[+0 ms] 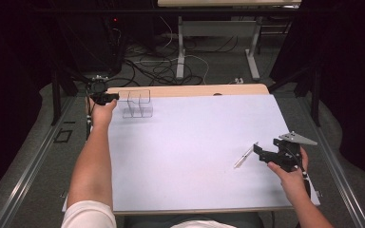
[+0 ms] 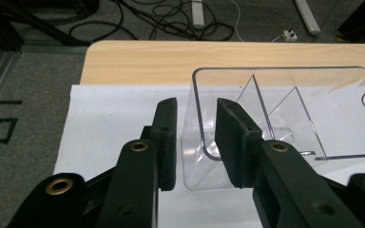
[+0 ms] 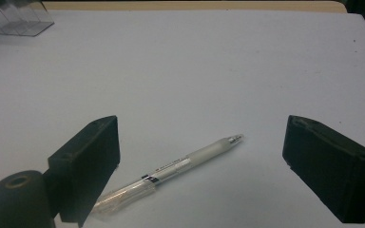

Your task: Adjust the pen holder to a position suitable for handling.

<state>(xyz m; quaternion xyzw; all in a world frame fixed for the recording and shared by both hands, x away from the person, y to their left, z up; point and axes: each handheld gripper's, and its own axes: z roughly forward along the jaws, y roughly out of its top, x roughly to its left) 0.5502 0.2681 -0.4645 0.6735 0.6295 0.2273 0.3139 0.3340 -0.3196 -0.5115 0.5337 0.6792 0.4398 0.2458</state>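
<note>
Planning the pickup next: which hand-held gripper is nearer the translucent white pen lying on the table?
Right. The right hand-held gripper sits just beside the translucent white pen, jaws wide open around it. The left hand-held gripper is across the table, straddling a wall of the clear plastic organizer.

organizer (image 1: 138,105): table's (image 1: 195,190) far left | pen (image 1: 243,157): near right, well apart
</note>
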